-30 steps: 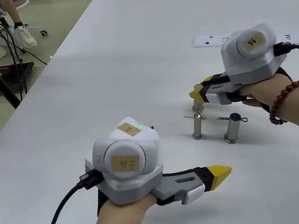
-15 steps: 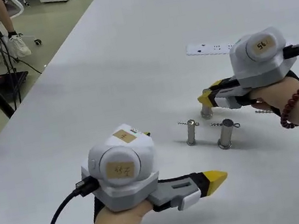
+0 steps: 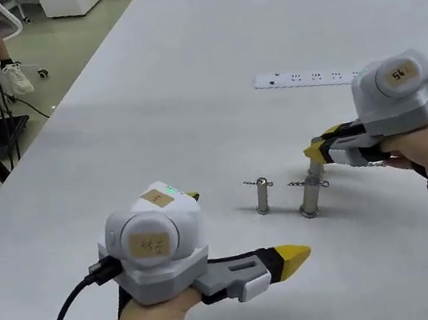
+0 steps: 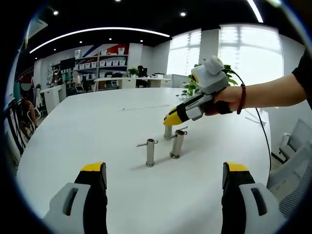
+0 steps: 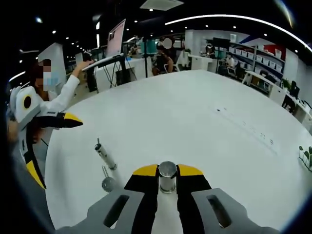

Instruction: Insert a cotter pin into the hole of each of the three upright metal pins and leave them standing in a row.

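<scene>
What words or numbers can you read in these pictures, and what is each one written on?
"56": handwritten on the round sticker on the right tool, which grips a metal pin; it may be "95" read the other way up.
Front sticker on the left tool: handwriting, too blurred to read.
Top sticker on that tool: unreadable.
Power strip: no legible print.

Silver metal pins (image 3: 262, 197), white table (image 3: 150, 121), white power strip (image 3: 303, 78).
</scene>
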Tool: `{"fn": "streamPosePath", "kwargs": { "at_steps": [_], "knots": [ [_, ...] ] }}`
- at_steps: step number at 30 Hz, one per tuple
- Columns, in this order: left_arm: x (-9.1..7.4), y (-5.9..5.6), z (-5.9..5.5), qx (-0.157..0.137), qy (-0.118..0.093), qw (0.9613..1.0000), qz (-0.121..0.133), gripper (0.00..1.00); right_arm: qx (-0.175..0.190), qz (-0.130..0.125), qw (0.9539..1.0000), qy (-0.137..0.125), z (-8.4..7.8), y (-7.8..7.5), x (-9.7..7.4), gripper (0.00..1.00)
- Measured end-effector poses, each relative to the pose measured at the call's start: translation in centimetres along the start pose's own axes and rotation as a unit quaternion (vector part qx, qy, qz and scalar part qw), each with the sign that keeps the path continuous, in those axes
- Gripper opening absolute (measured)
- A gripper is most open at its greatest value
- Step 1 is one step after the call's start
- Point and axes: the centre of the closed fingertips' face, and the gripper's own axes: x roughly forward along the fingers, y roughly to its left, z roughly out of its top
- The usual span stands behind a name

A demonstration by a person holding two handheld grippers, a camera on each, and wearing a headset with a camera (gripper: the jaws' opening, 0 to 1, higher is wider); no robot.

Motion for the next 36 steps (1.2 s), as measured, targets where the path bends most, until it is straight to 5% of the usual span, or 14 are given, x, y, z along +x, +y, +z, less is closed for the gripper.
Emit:
{"fn": "streamPosePath", "kwargs": {
  "at_steps": [25, 36],
  "knots": [
    [-2.1, -1.5, -0.2, 0.024, 0.009, 0.9995, -0.016, 0.99, 0.022, -0.017, 0.9996, -0.002, -3.6, 0.9, -4.7, 0.08],
    [-3.0, -1.5, 0.3, 0.021, -0.006, 0.9997, -0.013, 0.99, 0.021, -0.017, 0.9996, -0.007, -4.1, 4.1, -6.2, 0.08]
  ]
}}
